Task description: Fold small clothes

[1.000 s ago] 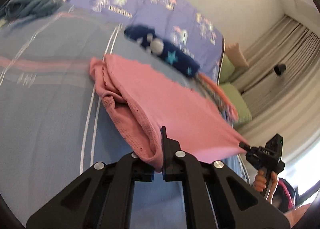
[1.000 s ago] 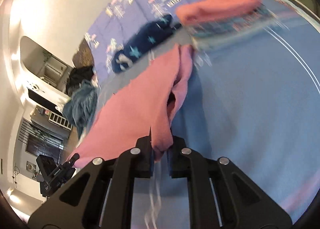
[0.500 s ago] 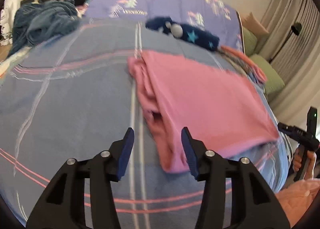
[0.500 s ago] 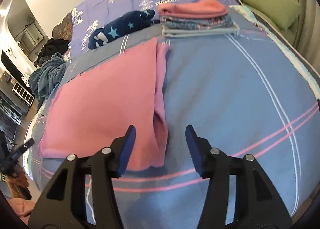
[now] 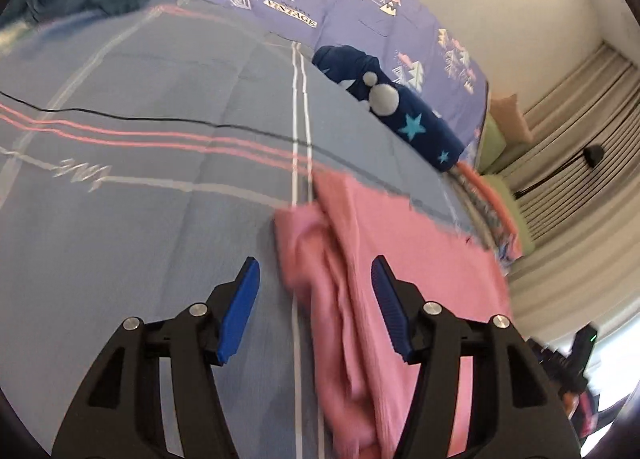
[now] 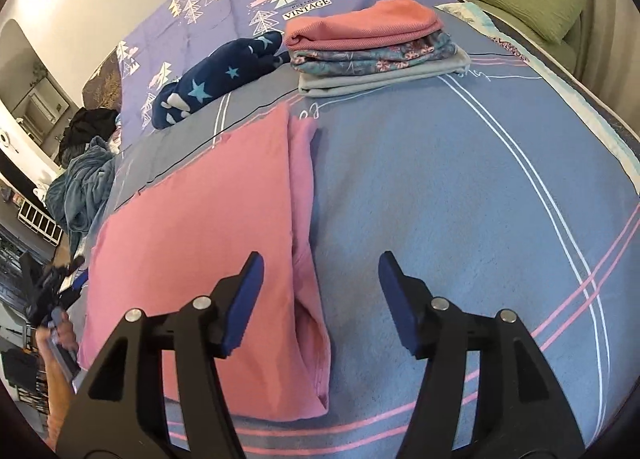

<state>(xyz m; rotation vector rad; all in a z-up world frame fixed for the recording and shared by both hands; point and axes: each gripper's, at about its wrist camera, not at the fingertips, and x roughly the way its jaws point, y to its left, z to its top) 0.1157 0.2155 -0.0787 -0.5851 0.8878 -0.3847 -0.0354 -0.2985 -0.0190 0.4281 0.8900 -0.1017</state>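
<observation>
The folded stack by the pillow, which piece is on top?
The coral-orange piece is on top; the floral teal piece lies beneath it, the grey piece at the bottom.

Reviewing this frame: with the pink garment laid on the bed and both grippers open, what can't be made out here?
- Pink garment: type unclear; near edge hidden behind the right gripper in the right wrist view, motion-blurred in the left.
- Folded stack: only edges show in the right wrist view, so garment types are unknown.
- Left gripper: contact with the garment unclear, blurred.

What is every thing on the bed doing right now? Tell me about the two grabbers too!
Pink garment: lying flat on the bed, held by nothing.
Stack of clothes: folded, piled neatly.
Navy star garment: unfolded, bunched up.
Left gripper: open.
Right gripper: open.
</observation>
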